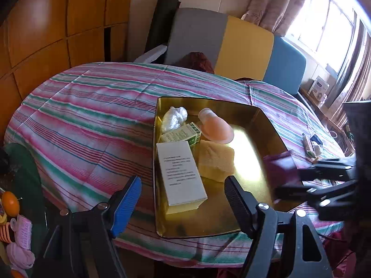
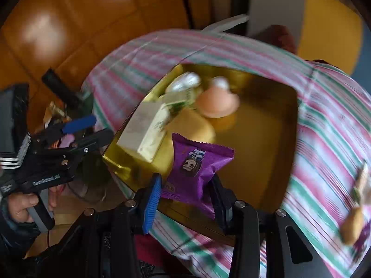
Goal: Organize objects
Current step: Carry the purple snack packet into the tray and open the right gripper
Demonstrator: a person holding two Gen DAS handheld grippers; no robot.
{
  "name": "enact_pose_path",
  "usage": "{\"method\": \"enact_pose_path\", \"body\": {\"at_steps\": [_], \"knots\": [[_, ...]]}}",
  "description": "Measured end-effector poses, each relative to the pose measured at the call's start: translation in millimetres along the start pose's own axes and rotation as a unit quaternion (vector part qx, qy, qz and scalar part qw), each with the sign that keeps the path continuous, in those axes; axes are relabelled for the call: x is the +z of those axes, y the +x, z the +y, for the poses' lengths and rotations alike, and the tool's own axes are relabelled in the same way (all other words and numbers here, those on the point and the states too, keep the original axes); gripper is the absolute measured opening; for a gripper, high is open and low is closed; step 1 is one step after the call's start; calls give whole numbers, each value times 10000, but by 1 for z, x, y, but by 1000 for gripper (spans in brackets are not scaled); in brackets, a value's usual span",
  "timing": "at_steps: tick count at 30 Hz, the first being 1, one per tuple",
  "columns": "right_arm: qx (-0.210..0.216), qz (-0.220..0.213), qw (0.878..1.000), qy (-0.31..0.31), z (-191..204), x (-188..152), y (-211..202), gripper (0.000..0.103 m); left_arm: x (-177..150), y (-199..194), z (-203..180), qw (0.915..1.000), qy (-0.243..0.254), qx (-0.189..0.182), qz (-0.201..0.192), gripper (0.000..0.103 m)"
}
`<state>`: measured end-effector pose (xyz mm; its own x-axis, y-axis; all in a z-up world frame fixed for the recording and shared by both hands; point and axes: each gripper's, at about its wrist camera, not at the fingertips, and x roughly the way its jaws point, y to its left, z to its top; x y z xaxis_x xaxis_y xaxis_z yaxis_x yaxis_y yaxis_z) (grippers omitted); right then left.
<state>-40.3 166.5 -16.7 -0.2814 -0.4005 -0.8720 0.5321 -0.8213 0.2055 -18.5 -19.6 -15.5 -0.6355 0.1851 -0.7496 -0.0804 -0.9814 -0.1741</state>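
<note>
A gold tray (image 1: 259,199) lies on the striped cloth and holds a white box (image 1: 179,173), a green-and-white carton (image 1: 182,135), a yellow sponge (image 1: 215,161), a peach soft bottle (image 1: 215,127) and a white crumpled bag (image 1: 174,117). My left gripper (image 1: 183,201) is open and empty above the tray's near edge. My right gripper (image 2: 185,197) is shut on a purple snack packet (image 2: 197,169) and holds it over the tray's (image 2: 266,139) near side. In the left wrist view the right gripper (image 1: 299,183) and packet (image 1: 280,166) enter from the right.
The striped cloth (image 1: 92,120) covers a rounded table. Small loose items (image 1: 311,144) lie on the cloth at the right. A multicoloured sofa (image 1: 245,46) stands behind. Wooden cabinets (image 1: 58,23) are at the left. Clutter with an orange (image 1: 10,203) lies low left.
</note>
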Motion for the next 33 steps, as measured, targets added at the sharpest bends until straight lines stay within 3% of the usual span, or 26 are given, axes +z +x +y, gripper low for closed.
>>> {"method": "enact_pose_path", "body": {"at_steps": [7, 14, 25, 29, 33], "knots": [[167, 1061, 9939, -247, 23, 24, 70, 42, -2, -1, 19, 9997, -233, 38, 2, 75], [63, 1491, 9875, -502, 36, 30, 99, 43, -2, 3, 25, 9995, -321, 55, 37, 75], [81, 1473, 9875, -556, 40, 26, 109, 46, -3, 6, 29, 9993, -334, 135, 65, 75], [169, 1213, 9915, -442, 35, 23, 97, 60, -3, 4, 25, 9995, -243, 219, 3, 75], [272, 660, 9969, -342, 25, 17, 67, 73, 0, -3, 18, 9994, -105, 317, -128, 75]]}}
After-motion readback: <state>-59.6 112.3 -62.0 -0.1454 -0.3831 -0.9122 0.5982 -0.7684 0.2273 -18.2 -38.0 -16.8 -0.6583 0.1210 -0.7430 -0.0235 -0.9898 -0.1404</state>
